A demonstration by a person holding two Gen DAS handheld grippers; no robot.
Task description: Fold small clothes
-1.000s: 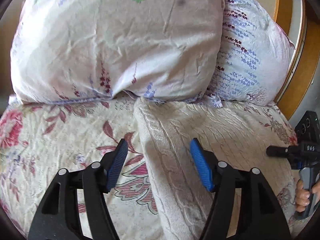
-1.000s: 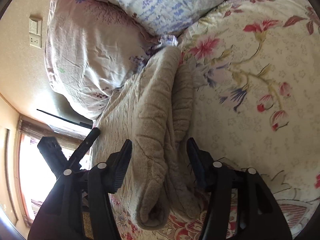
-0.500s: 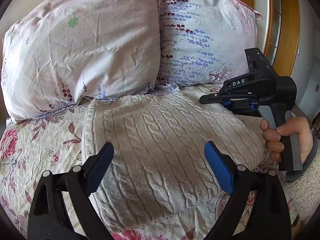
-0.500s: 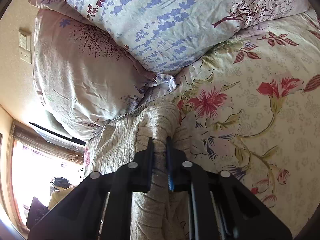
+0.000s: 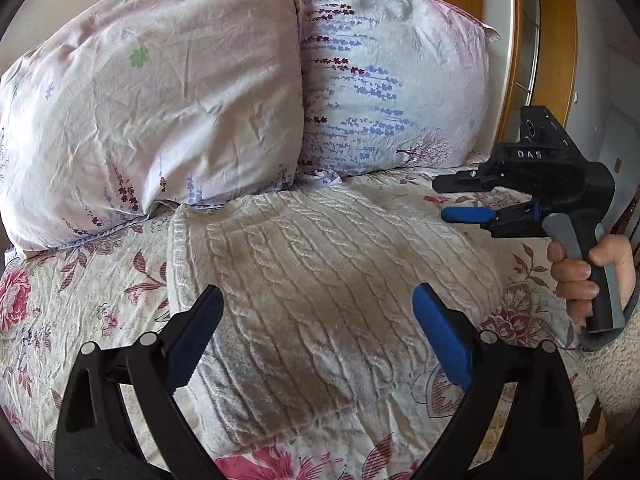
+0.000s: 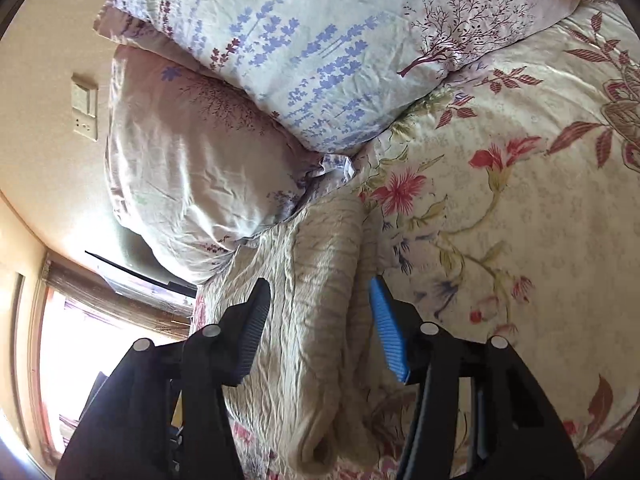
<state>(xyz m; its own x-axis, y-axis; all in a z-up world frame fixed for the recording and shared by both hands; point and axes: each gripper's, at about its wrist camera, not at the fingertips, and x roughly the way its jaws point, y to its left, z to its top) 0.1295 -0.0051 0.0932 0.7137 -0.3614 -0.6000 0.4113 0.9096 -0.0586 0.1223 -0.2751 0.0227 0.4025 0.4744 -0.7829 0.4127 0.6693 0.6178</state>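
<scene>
A cream cable-knit sweater point(image 5: 320, 292) lies folded into a rectangle on the floral bedspread point(image 5: 80, 312), just in front of the pillows. My left gripper point(image 5: 316, 340) is open and empty, hovering over the sweater's near half. My right gripper point(image 6: 320, 328) is open, its jaws standing either side of the sweater's folded right edge point(image 6: 320, 320) without pinching it. In the left wrist view the right gripper point(image 5: 452, 198) hangs open above the sweater's far right corner, held by a hand point(image 5: 576, 280).
Two floral pillows point(image 5: 160, 120) point(image 5: 392, 92) lean against the wall behind the sweater. A wooden frame point(image 5: 556, 40) stands at the right. A wall switch point(image 6: 85, 106) and a bright window point(image 6: 80, 360) show in the right wrist view.
My right gripper, shut on the sweater's folded edge half a second ago, has opened and let it go. My left gripper has pulled back slightly and stays open.
</scene>
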